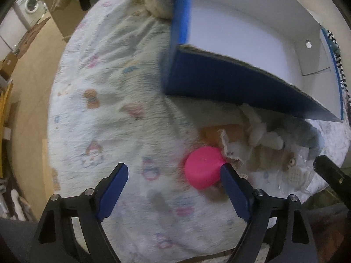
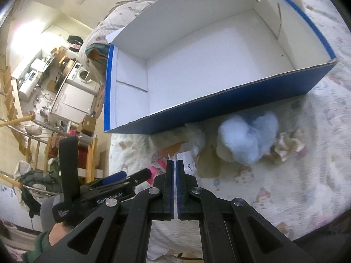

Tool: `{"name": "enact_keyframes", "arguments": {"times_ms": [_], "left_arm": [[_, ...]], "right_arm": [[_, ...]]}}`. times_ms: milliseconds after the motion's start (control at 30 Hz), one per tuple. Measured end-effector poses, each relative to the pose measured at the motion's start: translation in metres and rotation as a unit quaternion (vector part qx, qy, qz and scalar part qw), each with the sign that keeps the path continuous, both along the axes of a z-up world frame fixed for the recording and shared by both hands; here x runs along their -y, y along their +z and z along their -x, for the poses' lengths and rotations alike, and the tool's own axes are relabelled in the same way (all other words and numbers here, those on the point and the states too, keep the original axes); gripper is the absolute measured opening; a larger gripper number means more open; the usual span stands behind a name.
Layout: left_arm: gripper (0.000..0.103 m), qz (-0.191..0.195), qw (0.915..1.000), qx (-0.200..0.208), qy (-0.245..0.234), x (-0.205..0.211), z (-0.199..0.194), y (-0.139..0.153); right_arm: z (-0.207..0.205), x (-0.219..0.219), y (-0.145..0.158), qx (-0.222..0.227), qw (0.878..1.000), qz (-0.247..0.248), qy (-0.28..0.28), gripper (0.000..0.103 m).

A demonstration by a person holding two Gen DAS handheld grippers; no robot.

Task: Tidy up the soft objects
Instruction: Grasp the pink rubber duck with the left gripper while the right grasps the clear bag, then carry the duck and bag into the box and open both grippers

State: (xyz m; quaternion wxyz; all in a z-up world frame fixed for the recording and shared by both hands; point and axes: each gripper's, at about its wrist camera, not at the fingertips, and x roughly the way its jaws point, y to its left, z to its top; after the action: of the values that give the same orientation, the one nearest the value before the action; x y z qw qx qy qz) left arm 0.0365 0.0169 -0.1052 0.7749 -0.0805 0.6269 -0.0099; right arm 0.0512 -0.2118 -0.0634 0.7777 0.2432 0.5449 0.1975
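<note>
Left hand-held gripper [image 1: 174, 173]: angled steeply down, jaws wide, pink soft object [image 1: 203, 167] at one fingertip.
Right hand-held gripper [image 2: 175, 163]: closed, holding nothing visible.
Box [image 2: 219, 109]: blue outside, white inside.

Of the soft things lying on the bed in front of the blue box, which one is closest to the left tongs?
The round pink one. It lies right against a blue pad of the left tongs, while the light blue plush and the cream ones sit farther off by the box.
</note>
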Motion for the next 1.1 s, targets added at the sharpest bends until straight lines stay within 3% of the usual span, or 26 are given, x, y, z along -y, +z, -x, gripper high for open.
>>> {"name": "enact_keyframes", "arguments": {"times_ms": [133,200,300,367,533,1000,1100], "left_arm": [[0.084,0.026,0.9995,-0.013,-0.013,0.008,-0.003,-0.007],[0.079,0.039,0.9988,-0.022,-0.02,0.01,-0.004,-0.009],[0.062,0.059,0.9974,-0.034,-0.025,0.01,-0.006,-0.015],[0.042,0.074,0.9958,-0.045,-0.03,0.008,-0.006,-0.019],[0.042,0.078,0.9956,-0.039,-0.033,0.0,-0.002,-0.015],[0.042,0.02,0.9991,0.036,0.011,-0.057,0.04,0.048],[0.042,0.024,0.9981,0.054,0.018,-0.055,0.045,0.057]], "right_arm": [[-0.001,0.01,-0.003,-0.003,1.0,0.0,-0.01,0.003],[-0.001,0.016,-0.003,-0.004,1.0,-0.002,-0.015,0.003],[0.0,0.024,-0.002,-0.005,1.0,-0.003,-0.022,0.003],[-0.001,0.025,-0.002,-0.006,1.0,-0.004,-0.025,0.003],[-0.001,0.024,-0.002,-0.006,1.0,-0.002,-0.023,0.003],[0.009,0.022,0.007,0.01,1.0,-0.003,-0.014,0.003],[0.012,0.022,0.015,0.016,1.0,-0.009,-0.012,0.003]]}}
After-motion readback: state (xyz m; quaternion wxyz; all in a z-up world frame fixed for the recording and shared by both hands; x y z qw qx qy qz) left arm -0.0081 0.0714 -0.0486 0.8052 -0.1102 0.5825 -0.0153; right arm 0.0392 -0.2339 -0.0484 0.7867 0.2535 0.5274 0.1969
